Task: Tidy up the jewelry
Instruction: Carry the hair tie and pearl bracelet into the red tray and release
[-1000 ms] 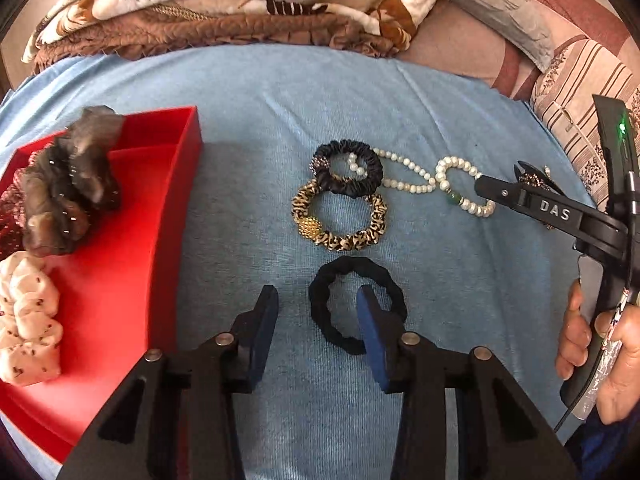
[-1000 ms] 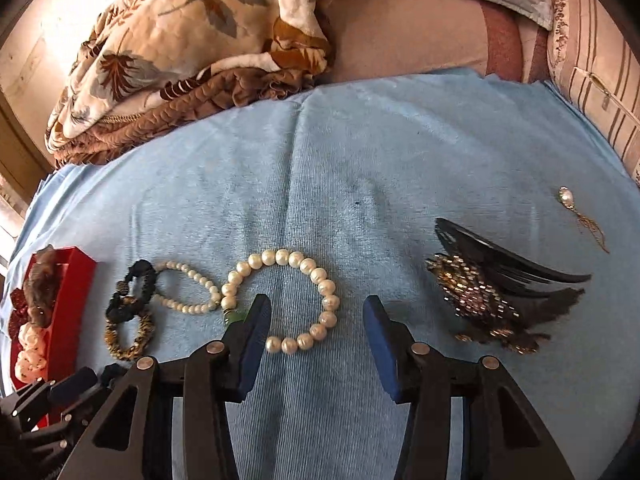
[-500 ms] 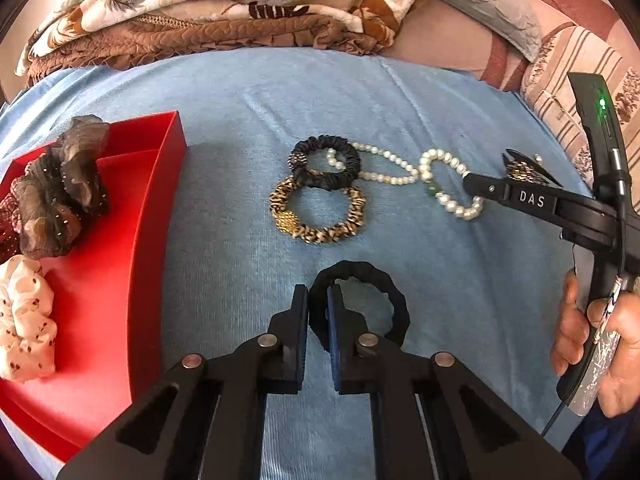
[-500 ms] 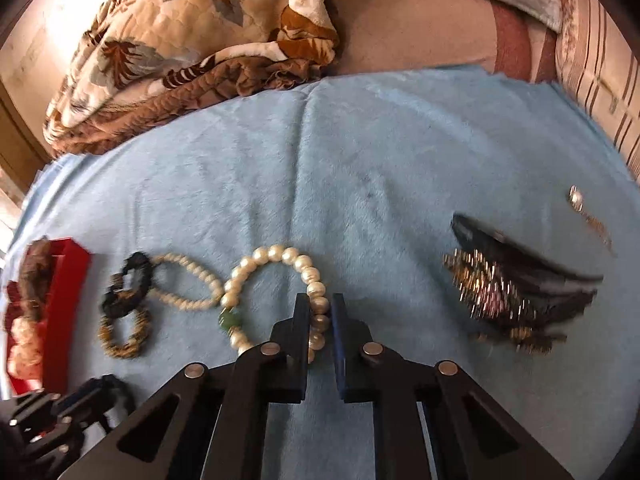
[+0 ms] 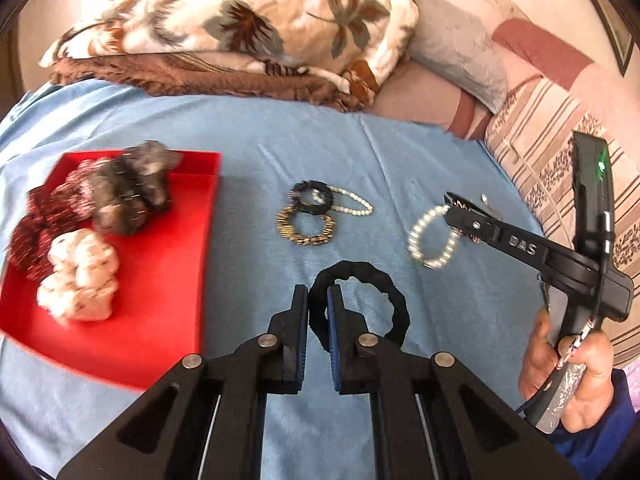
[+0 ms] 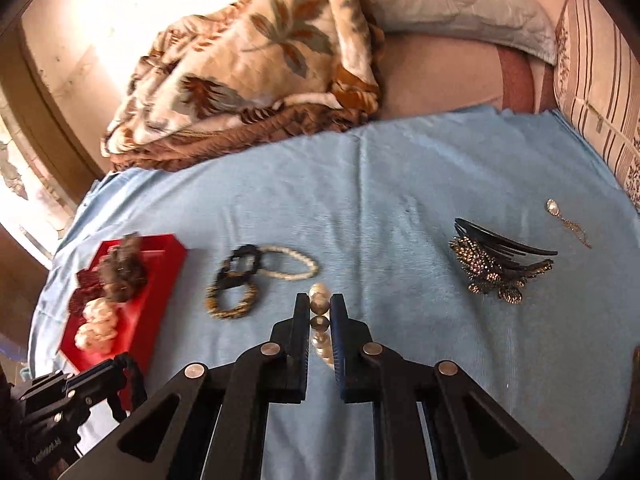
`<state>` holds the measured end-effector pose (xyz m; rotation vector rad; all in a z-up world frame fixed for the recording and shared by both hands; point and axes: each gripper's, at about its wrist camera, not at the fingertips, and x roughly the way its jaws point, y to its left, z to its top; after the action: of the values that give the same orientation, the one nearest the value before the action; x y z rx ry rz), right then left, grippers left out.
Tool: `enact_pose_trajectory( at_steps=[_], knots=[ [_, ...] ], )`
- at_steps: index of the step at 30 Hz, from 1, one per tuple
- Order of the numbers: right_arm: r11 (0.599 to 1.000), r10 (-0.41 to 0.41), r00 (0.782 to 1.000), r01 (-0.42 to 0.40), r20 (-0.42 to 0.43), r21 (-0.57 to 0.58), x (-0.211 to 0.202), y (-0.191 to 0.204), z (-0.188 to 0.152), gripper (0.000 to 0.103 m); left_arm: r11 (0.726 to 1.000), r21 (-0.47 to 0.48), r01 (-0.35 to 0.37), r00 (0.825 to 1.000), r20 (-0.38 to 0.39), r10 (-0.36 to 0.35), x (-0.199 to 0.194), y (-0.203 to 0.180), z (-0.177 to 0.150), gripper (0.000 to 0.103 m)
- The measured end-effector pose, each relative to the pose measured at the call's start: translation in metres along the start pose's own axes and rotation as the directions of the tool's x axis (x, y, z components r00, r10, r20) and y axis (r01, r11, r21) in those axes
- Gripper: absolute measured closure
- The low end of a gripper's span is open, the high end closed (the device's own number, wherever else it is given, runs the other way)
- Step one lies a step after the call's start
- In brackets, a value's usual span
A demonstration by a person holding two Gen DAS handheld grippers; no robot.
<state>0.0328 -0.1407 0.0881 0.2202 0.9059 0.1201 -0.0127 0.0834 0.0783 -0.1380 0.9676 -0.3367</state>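
My left gripper [image 5: 318, 300] is shut on a black scrunchie [image 5: 384, 292] and holds it above the blue cloth, right of the red tray [image 5: 172, 300]. My right gripper [image 6: 319, 312] is shut on a large-pearl bracelet [image 6: 319, 300], which hangs lifted off the cloth; it also shows in the left wrist view [image 5: 430, 238]. A small black scrunchie [image 5: 312, 197], a leopard scrunchie [image 5: 306, 229] and a thin pearl bracelet [image 5: 354, 205] lie together on the cloth.
The red tray holds a white scrunchie [image 5: 80, 274], a grey-brown one [image 5: 128, 192] and a dark red one [image 5: 36, 236]. A beaded black hair comb [image 6: 496, 260] and a pearl pendant [image 6: 566, 220] lie at the right. A folded floral blanket [image 5: 248, 28] and pillows lie behind.
Both grippers closed from open, the left on the black scrunchie, the right on the large-pearl bracelet. Both have since lifted their items off the cloth, and the bracelet has moved away from the thin pearl strand.
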Motion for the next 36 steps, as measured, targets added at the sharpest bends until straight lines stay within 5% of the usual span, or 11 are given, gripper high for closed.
enact_pose_trajectory(
  at_steps=[8, 13, 19, 31, 36],
  knots=[
    [0.996, 0.062, 0.998, -0.061, 0.018, -0.058, -0.035, 0.045, -0.010, 0.092, 0.988, -0.109, -0.107, 0.992, 0.054, 0.114, -0.046, 0.064, -0.023, 0.094],
    [0.985, 0.119, 0.993, -0.117, 0.005, -0.127, -0.044, 0.092, -0.014, 0.092, 0.948, -0.237, -0.215, 0.973, 0.028, 0.228, -0.064, 0.139, -0.030, 0.094],
    [0.961, 0.169, 0.985, -0.172, -0.036, -0.214, -0.036, 0.157, -0.018, 0.092, 0.909, -0.286, -0.303, 0.948, 0.009, 0.319, -0.070, 0.196, -0.026, 0.094],
    [0.907, 0.272, 0.943, -0.318, -0.193, -0.277, 0.024, 0.271, -0.046, 0.092, 0.873, -0.341, -0.348, 0.935, -0.061, 0.349, -0.039, 0.253, -0.023, 0.094],
    [0.925, 0.183, 0.947, -0.257, -0.264, -0.280, 0.064, 0.266, -0.066, 0.092, 0.878, -0.345, -0.331, 0.939, -0.029, 0.342, -0.039, 0.254, -0.027, 0.087]
  ],
)
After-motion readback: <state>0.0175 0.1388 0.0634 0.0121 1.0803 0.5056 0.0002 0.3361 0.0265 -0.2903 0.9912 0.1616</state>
